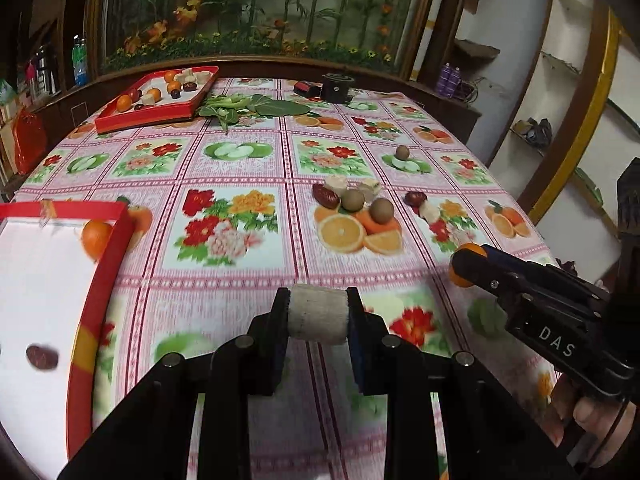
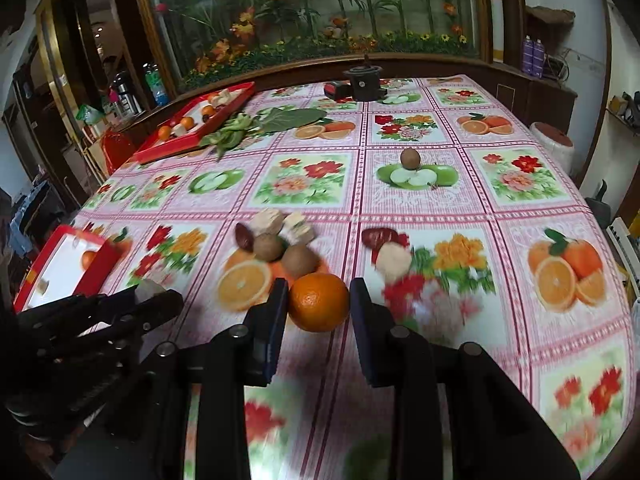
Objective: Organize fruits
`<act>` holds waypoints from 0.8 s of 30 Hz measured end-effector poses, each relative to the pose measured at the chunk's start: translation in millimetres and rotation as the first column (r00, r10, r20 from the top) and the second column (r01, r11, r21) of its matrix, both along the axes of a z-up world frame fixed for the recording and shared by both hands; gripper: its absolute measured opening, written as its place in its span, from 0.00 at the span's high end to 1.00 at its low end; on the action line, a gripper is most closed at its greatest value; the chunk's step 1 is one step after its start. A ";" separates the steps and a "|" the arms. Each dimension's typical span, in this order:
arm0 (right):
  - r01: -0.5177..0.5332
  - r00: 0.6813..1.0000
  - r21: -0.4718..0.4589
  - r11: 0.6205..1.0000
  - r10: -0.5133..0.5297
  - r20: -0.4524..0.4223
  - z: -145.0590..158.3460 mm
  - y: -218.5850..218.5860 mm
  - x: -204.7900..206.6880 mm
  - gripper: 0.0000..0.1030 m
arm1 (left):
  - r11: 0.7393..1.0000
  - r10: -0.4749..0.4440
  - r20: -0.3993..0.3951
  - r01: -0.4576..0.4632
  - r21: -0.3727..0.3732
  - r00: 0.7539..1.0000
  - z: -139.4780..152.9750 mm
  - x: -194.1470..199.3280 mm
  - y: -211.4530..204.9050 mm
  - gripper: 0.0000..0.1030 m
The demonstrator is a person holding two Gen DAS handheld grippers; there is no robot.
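1. Fruits lie loose on the worktop point(image 1: 248, 280), which is covered by a pink cloth printed with fruit and flowers; a central cluster point(image 2: 276, 236) serves as the landmark here.
2. That cluster holds two brown round fruits point(image 2: 299, 259), a dark red date point(image 2: 243, 237) and pale cut chunks point(image 2: 269, 220), all touching or just beside one another.
3. Left tongs point(image 1: 318, 314) are clamped on a pale cylindrical piece point(image 1: 318, 314), held nearer the camera than the cluster and above the cloth.
4. Right tongs point(image 2: 319, 304) have an orange point(image 2: 319, 302) between the pads; the left pad touches it, while a thin gap seems to show at the right pad, so I cannot tell whether the grip is closed on it.
5. Just right of the cluster sit another dark red date point(image 2: 378, 237) and a pale knobbly chunk point(image 2: 394, 262), touching each other.
6. Beyond the cluster, a lone brown round fruit point(image 2: 410, 159) rests on a printed green apple.
7. Left of the cluster, near the worktop edge, a red-rimmed white tray point(image 1: 100, 280) holds an orange point(image 1: 95, 239) and a date point(image 1: 42, 357).
8. Far left of the cluster, at the back, a second red tray point(image 1: 156, 114) carries oranges, dates and pale chunks.
9. Leafy greens point(image 1: 248, 106) lie just beside that back tray.
10. A small black device point(image 1: 335, 89) and a red-and-black item stand at the back edge.
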State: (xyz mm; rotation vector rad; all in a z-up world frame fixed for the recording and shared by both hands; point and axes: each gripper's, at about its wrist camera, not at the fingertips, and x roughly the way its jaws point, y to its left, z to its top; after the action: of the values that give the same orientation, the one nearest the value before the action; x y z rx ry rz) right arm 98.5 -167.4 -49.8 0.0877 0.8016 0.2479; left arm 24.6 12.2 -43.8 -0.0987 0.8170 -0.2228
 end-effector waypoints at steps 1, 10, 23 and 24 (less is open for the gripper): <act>0.000 1.000 0.002 1.000 0.000 0.003 2.5 -0.3 -10.4 0.68 | 1.000 0.000 0.003 0.000 0.003 1.000 0.1 -5.3 0.7 0.75; 0.001 1.000 0.027 1.000 -0.002 0.028 12.2 4.4 -81.8 0.68 | 1.000 -0.005 0.029 0.005 0.009 1.000 4.9 -35.2 5.3 0.75; 0.004 1.000 0.019 1.000 -0.005 0.031 13.3 20.0 -114.2 0.68 | 0.999 0.035 0.014 -0.035 0.023 0.999 5.5 -48.7 13.1 0.75; 0.002 0.999 0.015 1.000 -0.003 0.033 14.1 21.4 -116.1 0.68 | 0.999 0.041 0.012 -0.041 0.026 0.999 5.4 -49.6 14.8 0.75</act>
State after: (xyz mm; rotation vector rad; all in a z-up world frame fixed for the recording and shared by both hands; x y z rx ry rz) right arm -17.6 -146.0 -35.7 0.0987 0.7664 0.2525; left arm -25.0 26.9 -38.4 -0.0894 0.8056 -0.1742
